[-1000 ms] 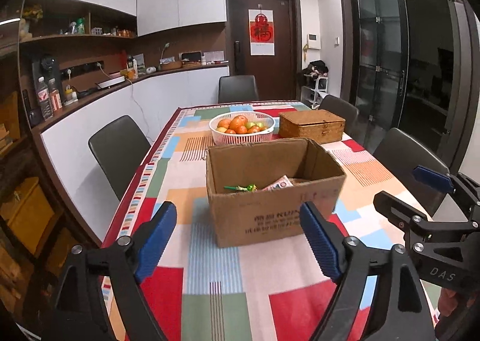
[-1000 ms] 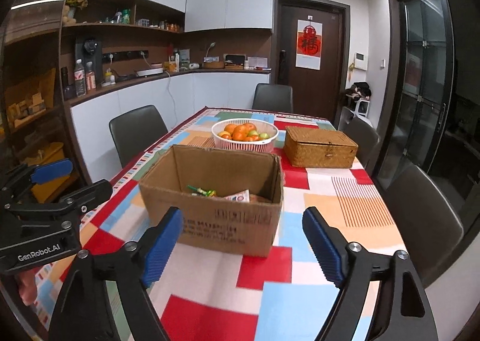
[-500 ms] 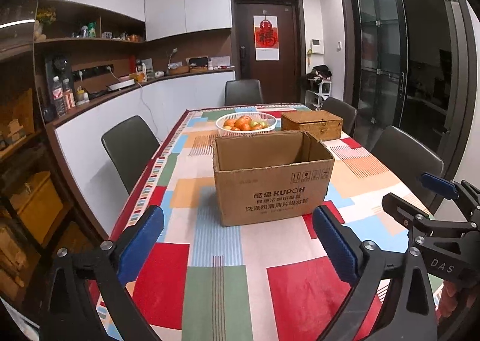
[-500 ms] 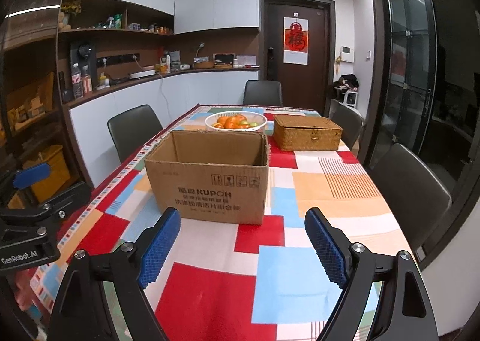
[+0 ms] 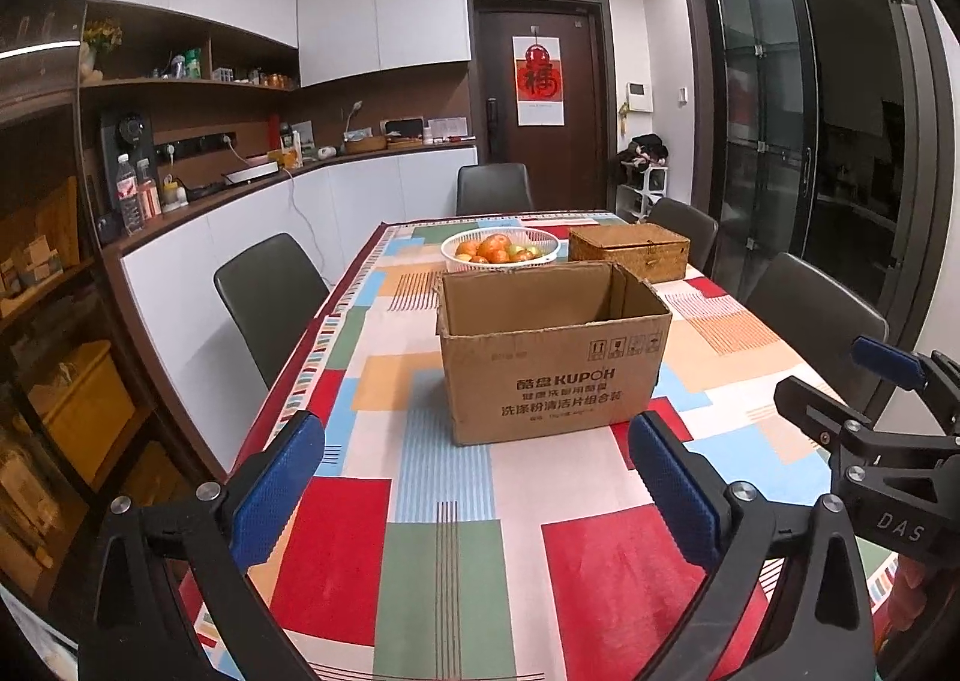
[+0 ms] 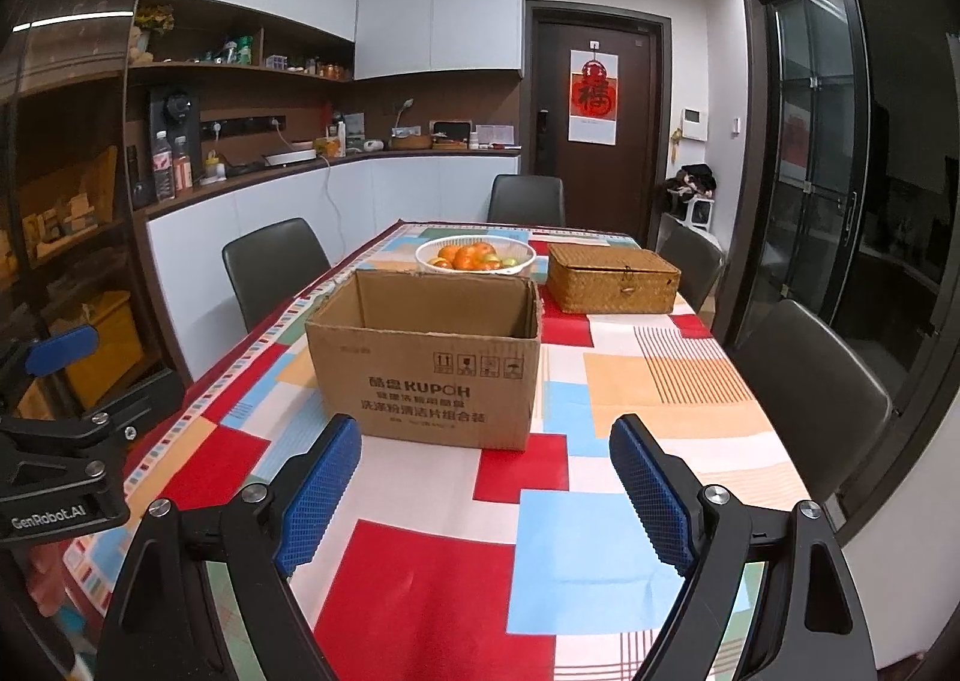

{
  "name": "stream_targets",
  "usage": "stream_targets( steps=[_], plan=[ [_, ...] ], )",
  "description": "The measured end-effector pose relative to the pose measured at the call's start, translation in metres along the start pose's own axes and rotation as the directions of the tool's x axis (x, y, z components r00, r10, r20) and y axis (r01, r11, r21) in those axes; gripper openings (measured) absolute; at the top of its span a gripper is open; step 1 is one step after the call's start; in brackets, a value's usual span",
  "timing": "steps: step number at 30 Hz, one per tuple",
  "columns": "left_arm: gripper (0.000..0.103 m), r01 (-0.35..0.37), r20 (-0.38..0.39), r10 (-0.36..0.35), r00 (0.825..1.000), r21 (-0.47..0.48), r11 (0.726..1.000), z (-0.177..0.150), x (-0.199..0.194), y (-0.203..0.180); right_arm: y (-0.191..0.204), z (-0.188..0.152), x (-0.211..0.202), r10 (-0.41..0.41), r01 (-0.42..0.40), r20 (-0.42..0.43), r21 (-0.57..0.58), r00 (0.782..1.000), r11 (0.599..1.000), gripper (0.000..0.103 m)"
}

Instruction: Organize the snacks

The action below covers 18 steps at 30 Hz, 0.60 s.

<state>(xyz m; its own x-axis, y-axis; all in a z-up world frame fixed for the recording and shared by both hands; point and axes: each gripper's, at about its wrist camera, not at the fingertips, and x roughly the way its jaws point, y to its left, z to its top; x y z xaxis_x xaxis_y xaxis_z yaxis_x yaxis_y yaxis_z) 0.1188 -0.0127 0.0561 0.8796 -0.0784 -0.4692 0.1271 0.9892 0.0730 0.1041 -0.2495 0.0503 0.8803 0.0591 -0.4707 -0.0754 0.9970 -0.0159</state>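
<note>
Fingers on both units spread wide, nothing between them: left gripper (image 5: 477,492) and right gripper (image 6: 483,489) both hang over the near end of the worktop (image 6: 540,555), pointed at the cardboard box (image 6: 423,375), well short of it. Left pads (image 5: 279,486) and right pads (image 6: 651,501) are clear of any object. Box sits mid-worktop on the patchwork cloth, flaps open, printed side facing the cameras. From this low angle only the upper inner walls show, so contents can't be read; no snacks are visible anywhere in either view. Behind the box: white fruit basket (image 5: 500,252), just beyond its far rim, and a wicker box (image 6: 613,278) with lid shut, to the right of the basket and apart from the carton. My read: either the snacks are down inside the carton and sorting hasn't visibly started, or it's already done; frames don't settle which. If work remains, the likely destination is the wicker box, and its lid isn't open yet. Chairs (image 5: 273,297) ring the worktop; nothing else loose on the cloth.
</note>
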Motion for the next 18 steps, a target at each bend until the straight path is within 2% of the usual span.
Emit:
stream_targets(
  steps=[18],
  plan=[
    [0.103, 0.000, -0.012, 0.000, 1.000, -0.001, 1.000, -0.0033, 0.0043, -0.0006, -0.0002, -0.0028, 0.0089, 0.004, -0.004, -0.024, 0.002, 1.000, 1.000, 0.086]
  ],
)
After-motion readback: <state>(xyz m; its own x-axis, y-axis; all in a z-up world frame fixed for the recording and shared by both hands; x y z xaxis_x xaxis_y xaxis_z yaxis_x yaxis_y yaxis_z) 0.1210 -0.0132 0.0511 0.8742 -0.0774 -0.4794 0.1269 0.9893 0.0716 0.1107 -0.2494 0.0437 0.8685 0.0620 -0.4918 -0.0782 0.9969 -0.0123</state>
